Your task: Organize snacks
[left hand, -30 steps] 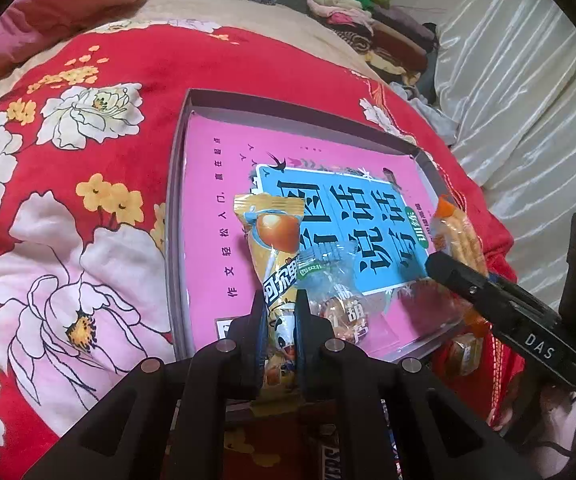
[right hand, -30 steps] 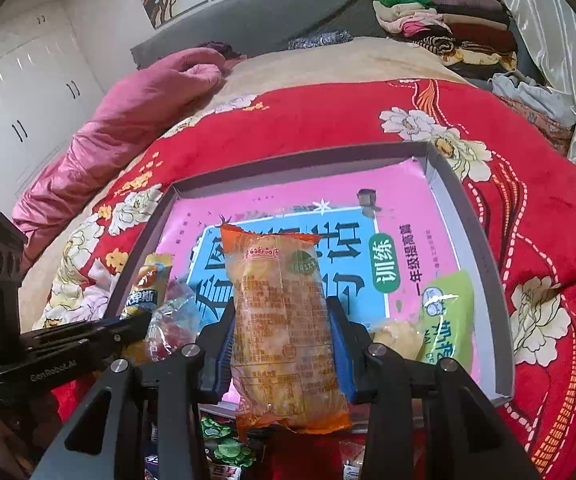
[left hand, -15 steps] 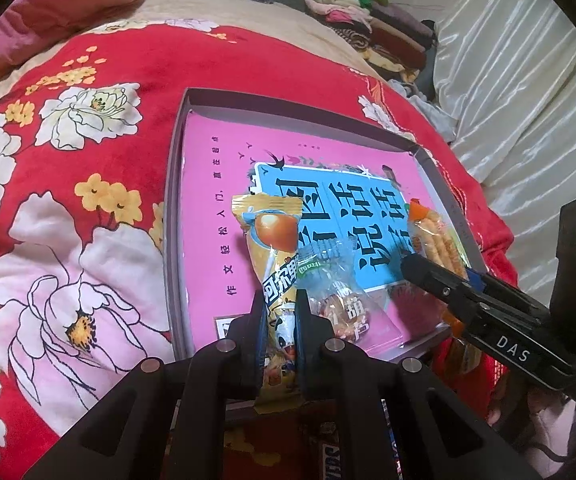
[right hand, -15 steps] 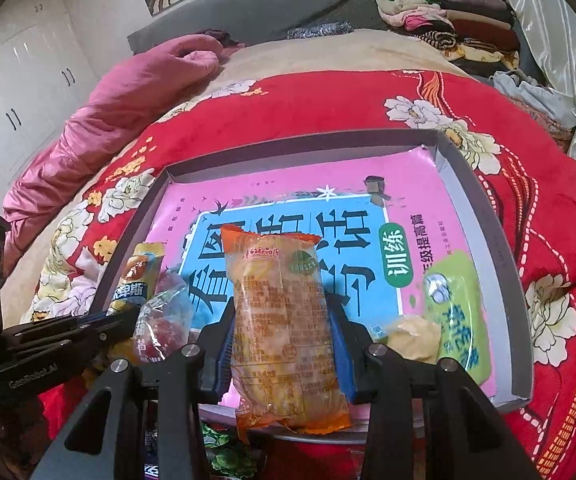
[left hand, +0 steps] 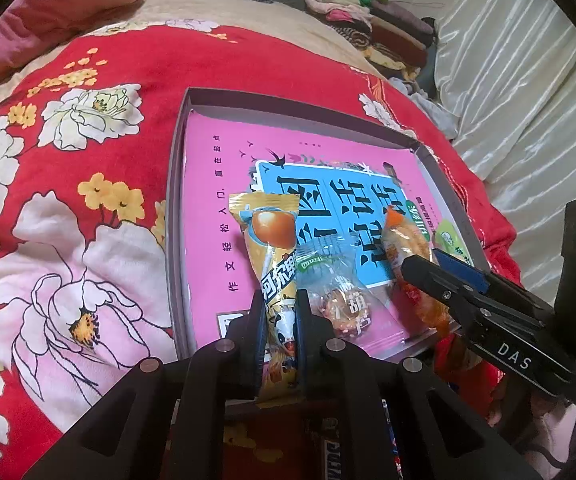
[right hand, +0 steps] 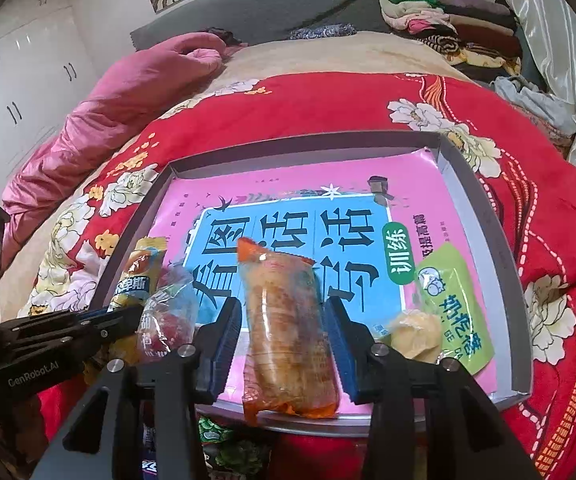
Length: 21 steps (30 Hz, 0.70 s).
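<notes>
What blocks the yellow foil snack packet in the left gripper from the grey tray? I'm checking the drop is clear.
Nothing visible. The yellow foil snack packet, clamped in the left gripper, reaches over the grey tray; bare pink book cover lies ahead. A clear-wrapped candy sits close on its right.

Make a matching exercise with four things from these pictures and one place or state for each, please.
Things:
1. yellow snack packet
2. orange snack packet
3. green snack packet
4. clear candy bag

States:
a. lying at the tray's right side
b. between the open right gripper fingers
c. clamped in the left gripper
d. lying beside the yellow packet

Pairs: 1-c, 2-b, 3-a, 4-d
</notes>
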Each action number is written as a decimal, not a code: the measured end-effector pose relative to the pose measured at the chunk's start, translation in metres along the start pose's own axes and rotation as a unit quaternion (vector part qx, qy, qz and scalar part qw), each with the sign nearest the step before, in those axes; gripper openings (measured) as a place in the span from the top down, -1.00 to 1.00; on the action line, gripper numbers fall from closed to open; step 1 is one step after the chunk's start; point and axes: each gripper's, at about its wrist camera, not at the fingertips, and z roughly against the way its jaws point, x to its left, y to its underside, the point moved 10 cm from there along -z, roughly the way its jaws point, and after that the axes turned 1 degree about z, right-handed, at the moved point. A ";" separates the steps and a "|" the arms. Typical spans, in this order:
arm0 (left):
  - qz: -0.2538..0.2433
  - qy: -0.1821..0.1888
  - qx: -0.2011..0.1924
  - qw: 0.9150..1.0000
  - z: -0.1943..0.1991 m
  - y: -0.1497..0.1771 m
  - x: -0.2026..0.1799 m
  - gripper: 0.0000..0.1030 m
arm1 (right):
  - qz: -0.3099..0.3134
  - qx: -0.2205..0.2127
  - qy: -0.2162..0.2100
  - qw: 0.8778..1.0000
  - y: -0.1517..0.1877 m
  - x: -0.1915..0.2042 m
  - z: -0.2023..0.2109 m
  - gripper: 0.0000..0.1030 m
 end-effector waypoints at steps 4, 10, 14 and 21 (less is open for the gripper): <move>0.000 -0.001 0.000 1.000 0.000 0.001 0.001 0.75 | -0.002 -0.001 0.001 1.000 0.001 -0.001 0.002 0.03; -0.001 -0.001 0.000 1.000 0.000 0.001 0.001 0.74 | 0.008 -0.003 0.012 1.000 0.002 -0.002 0.007 0.01; -0.004 -0.001 -0.001 1.000 0.002 0.001 0.000 0.72 | 0.017 -0.007 0.020 1.000 0.001 -0.002 0.011 0.01; -0.010 -0.004 -0.005 1.000 0.007 0.001 -0.003 0.64 | 0.017 -0.011 0.023 1.000 0.000 -0.003 0.016 -0.04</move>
